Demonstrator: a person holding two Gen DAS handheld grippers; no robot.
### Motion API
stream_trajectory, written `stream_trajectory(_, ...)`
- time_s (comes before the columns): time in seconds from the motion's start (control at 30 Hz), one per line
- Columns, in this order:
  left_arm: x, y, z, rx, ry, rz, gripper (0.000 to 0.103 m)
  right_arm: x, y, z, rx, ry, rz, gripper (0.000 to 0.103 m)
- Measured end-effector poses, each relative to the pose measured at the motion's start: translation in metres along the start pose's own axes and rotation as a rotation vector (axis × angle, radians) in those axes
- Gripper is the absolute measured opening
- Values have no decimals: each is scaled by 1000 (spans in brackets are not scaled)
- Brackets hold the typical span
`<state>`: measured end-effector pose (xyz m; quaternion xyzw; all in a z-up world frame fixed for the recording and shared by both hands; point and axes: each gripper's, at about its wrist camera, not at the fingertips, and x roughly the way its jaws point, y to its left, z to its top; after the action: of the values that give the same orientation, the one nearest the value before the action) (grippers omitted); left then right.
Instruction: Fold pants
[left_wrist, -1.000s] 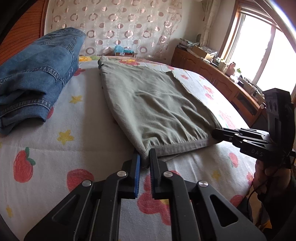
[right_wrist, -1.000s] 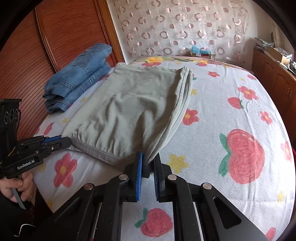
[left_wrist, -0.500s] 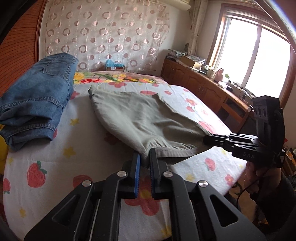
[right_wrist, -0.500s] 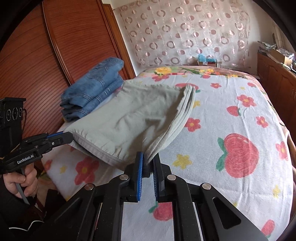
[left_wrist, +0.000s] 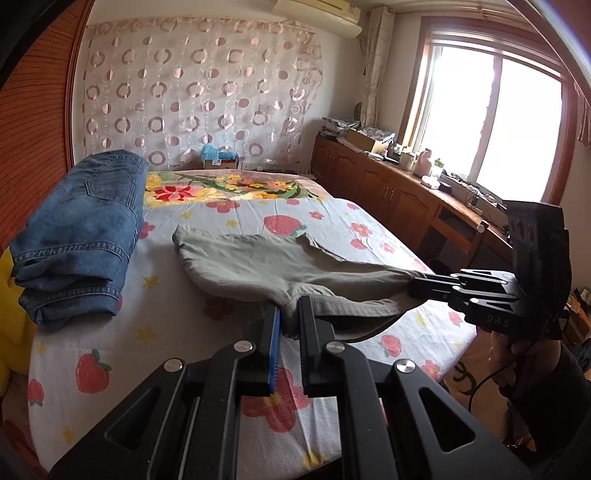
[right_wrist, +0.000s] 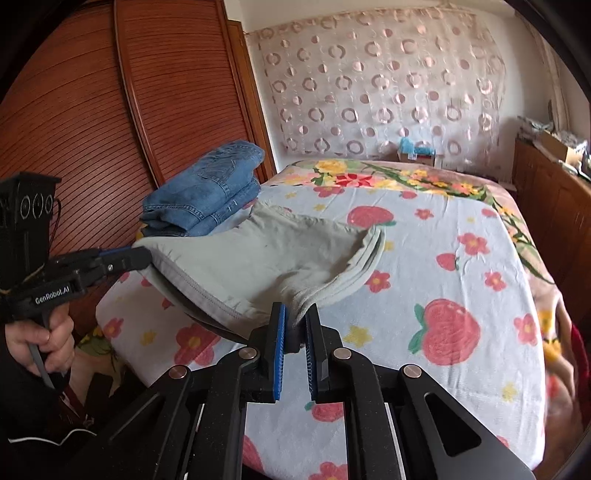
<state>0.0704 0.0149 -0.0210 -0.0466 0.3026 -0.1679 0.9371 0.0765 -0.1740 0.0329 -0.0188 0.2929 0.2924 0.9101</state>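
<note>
The grey-green pants (left_wrist: 266, 262) lie folded lengthwise on the bed, their near end lifted off the sheet. My left gripper (left_wrist: 289, 314) is shut on one corner of the near hem. My right gripper (right_wrist: 295, 317) is shut on the other corner; it also shows in the left wrist view (left_wrist: 413, 286). The left gripper shows in the right wrist view (right_wrist: 146, 256). The pants (right_wrist: 266, 254) hang stretched between the two grippers, and the far end still rests on the sheet. The hem sags between the grips.
A stack of folded blue jeans (left_wrist: 81, 229) lies on the bed's left side by the wooden wardrobe (right_wrist: 110, 110). The bed (right_wrist: 461, 258) has a fruit-and-flower sheet. A wooden cabinet (left_wrist: 388, 188) with clutter runs under the window on the right.
Both grippers have risen and pulled back toward the foot of the bed, lifting the near end of the pants and dragging them along the sheet.
</note>
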Motion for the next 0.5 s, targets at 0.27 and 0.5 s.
stream_trajectory(0.27,-13,-3,11,19,-28,-11,10,-14,1,3,-19,-34,-2,10)
stream_trajectory(0.5,-20,-7,14,27,-43,-23,10,-20,-3,3,-27,-52,2,10)
